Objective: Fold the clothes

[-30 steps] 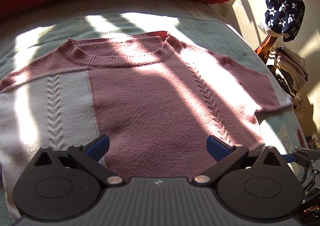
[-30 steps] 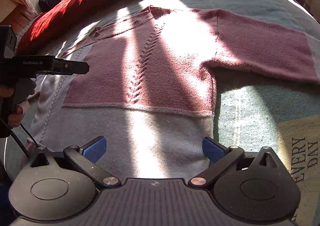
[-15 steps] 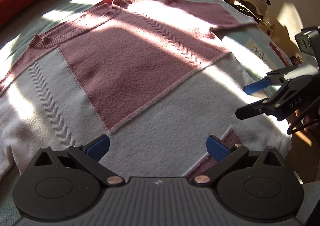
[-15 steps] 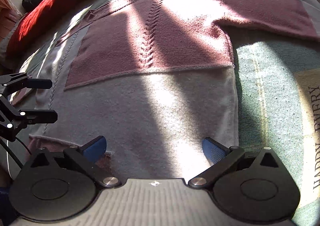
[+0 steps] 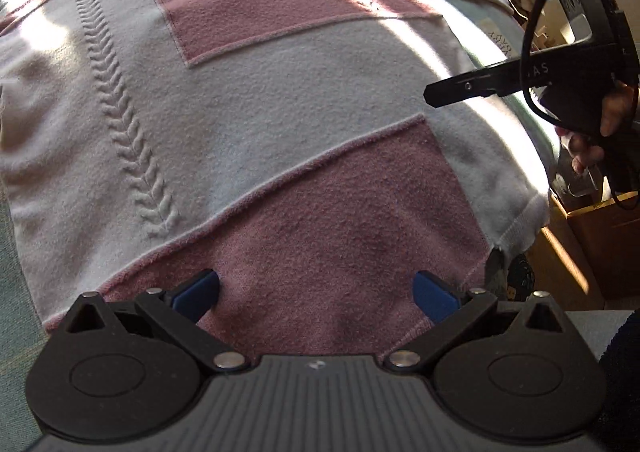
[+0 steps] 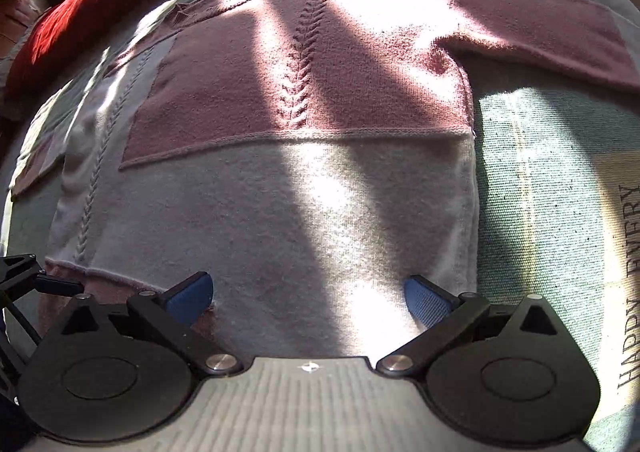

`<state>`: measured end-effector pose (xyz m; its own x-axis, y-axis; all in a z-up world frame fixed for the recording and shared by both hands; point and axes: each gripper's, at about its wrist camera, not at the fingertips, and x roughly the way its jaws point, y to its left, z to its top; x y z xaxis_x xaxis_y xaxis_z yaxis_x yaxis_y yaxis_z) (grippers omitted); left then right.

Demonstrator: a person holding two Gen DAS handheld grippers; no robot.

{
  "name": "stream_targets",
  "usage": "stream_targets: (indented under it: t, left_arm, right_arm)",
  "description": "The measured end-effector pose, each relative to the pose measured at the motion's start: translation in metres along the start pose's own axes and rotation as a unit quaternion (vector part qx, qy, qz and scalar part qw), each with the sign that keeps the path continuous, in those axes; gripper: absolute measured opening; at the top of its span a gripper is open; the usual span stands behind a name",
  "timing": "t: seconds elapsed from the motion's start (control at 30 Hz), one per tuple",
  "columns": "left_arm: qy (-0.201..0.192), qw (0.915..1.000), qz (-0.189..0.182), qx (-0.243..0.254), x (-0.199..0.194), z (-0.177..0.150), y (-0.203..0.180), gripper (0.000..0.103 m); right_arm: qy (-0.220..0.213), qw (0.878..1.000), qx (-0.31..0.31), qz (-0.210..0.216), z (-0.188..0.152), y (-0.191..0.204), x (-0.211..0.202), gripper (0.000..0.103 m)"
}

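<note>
Pink-and-white knit sweater (image 5: 248, 124) spread flat on bed (image 6: 540, 172), filling most of both views, neckline toward frame top, hem at bottom edge by the blue pads. Left gripper (image 5: 316, 294) spread wide, nothing between pads, low over pink hem panel at lower centre. Right gripper (image 6: 308, 298) also spread wide and empty, over white hem panel near the sweater's side seam; seen side-on at right of left wrist view (image 5: 472, 88), held in a hand (image 5: 588, 140), above the hem corner.

Risks, as judgement: pinching only the top knit layer at the hem, so front lifts and back stays, giving a crooked fold. Uneven grab heights between the two sides likely to skew the fold line. Hem corner hanging off bed edge at right of left view could slide further if tugged. Right sleeve (image 6: 540, 24) lying out to upper right, not tucked, may drag and bunch.

Versus a second ago: both cameras much nearer the hem; neckline pushed to frame top, red pillow (image 6: 80, 12) only at upper left of right view. Pads as wide as before.
</note>
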<state>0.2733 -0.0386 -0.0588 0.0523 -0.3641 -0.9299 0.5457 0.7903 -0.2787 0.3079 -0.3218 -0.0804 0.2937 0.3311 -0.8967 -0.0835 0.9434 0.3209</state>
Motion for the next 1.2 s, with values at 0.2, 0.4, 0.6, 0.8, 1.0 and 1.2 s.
stream_targets:
  t: [0.2,0.4,0.6,0.8,1.0,1.2]
  left_arm:
    - [0.003,0.9999,0.011,0.0,0.006,-0.002,-0.001,0.102]
    - [-0.006,0.9994,0.031,0.011,0.014,-0.01,-0.002,0.102]
    - [-0.009,0.9994,0.034,-0.001,0.015,-0.011,0.003,0.102]
    - [-0.001,0.9975,0.06,0.036,0.018,-0.016,-0.004,0.102]
    - [0.004,0.9965,0.067,0.049,0.011,-0.017,0.0,0.102]
    - [-0.004,0.992,0.086,0.092,-0.003,-0.027,0.002,0.102]
  right_arm:
    - [0.006,0.99,-0.13,-0.06,-0.013,0.035,0.001,0.103]
    - [0.013,0.984,-0.169,-0.06,-0.021,0.053,0.0,0.103]
    - [0.025,0.982,-0.174,-0.072,-0.024,0.054,0.007,0.103]
    - [0.022,0.982,-0.174,-0.071,-0.023,0.053,0.003,0.103]
    - [0.022,0.979,-0.189,-0.075,-0.031,0.05,-0.006,0.103]
    - [0.024,0.967,-0.235,-0.098,-0.057,0.045,-0.022,0.103]
